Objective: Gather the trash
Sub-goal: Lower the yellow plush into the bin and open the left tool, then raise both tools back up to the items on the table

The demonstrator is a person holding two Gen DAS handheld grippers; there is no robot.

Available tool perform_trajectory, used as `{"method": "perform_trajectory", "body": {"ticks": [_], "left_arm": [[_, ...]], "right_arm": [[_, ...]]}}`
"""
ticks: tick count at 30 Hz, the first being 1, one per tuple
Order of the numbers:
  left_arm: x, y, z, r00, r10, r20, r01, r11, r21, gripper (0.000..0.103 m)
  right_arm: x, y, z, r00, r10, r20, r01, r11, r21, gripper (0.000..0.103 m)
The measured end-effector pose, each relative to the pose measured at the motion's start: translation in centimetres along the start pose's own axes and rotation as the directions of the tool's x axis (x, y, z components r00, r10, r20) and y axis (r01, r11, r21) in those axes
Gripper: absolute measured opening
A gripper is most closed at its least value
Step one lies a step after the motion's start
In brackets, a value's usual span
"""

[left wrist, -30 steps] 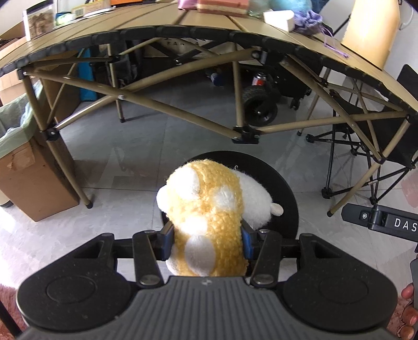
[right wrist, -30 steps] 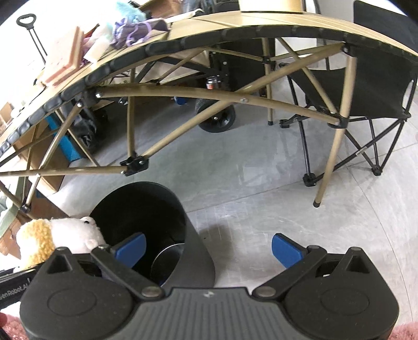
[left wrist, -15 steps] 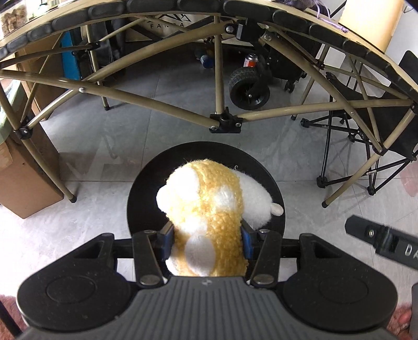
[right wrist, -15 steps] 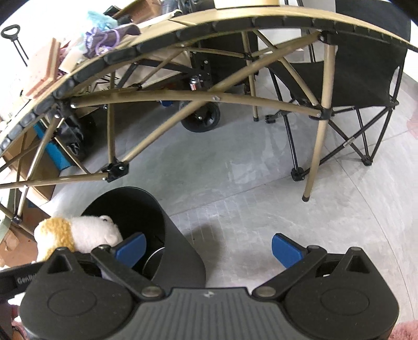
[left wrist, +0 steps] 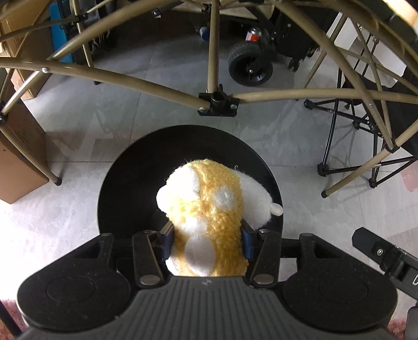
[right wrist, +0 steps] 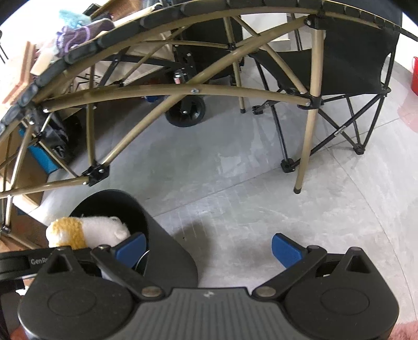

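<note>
Lowered since a second ago: left gripper (left wrist: 206,242) with plush (left wrist: 209,209), now nearer the bin (left wrist: 122,183); bin mouth larger in left view, surface top gone from that view, only frame (left wrist: 219,103) left at 12 o'clock.

Left gripper: fingers (left wrist: 167,239) pinching plush at both flanks. Plush yellow and white, held over bin mouth, centre of left view; seen from right view (right wrist: 86,232) at 9 o'clock, lying across bin rim level, whether touching the rim cannot be told.

Bin: black, round, open, standing on grey floor (right wrist: 235,170) just in front of frame joint. Something pale and round inside at the bottom (right wrist: 142,261), not identifiable.

Right gripper (right wrist: 207,247): fingers (right wrist: 286,251) spread wide, holding nothing; left one over bin's near edge, right one over bare floor.

Surface (right wrist: 183,18): tan slatted top on tan tube frame, 12 o'clock in right view; purple cloth (right wrist: 78,36) on top at 10 o'clock.

Chair (right wrist: 347,65): black, folding, 1 to 2 o'clock in right view.

Wheel (left wrist: 250,64): black, under surface, 1 o'clock in left view.

Box (left wrist: 18,157): cardboard, 9 o'clock in left view.
</note>
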State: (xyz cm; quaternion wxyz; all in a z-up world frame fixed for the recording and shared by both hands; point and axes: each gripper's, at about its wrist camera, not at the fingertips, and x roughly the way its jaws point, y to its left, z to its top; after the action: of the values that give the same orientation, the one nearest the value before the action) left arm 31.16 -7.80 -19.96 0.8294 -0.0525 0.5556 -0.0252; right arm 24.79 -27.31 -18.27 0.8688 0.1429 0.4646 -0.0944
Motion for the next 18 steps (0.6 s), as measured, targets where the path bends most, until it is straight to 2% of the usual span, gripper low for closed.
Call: {"method": "perform_trajectory", "body": {"ticks": [13,14,17,18], "left_arm": [[1.0,0.3,0.5,1.000,0.011,-0.028,-0.012,0.999,-0.037,0.052],[1.0,0.3,0.6,1.000,0.012,-0.028,-0.013,0.999,-0.042,0.057],[0.9,0.6,0.6,1.000,0.010,-0.023,-0.011,0.998,-0.059,0.093],[0.8,0.7,0.5,1.000,0.012,-0.013,-0.013,0.998,-0.065,0.096]], "right_arm": [[1.1,-0.1,0.4,0.999,-0.029,-0.015,0.029,1.000,-0.001,0.103],[1.0,-0.2,0.4,1.000,-0.027,-0.014,0.027,1.000,-0.001,0.103],[0.9,-0.2,0.4,1.000,-0.025,-0.011,0.025,1.000,0.001,0.103],[0.9,-0.3,0.3,1.000,-0.025,-0.012,0.025,1.000,0.001,0.103]]}}
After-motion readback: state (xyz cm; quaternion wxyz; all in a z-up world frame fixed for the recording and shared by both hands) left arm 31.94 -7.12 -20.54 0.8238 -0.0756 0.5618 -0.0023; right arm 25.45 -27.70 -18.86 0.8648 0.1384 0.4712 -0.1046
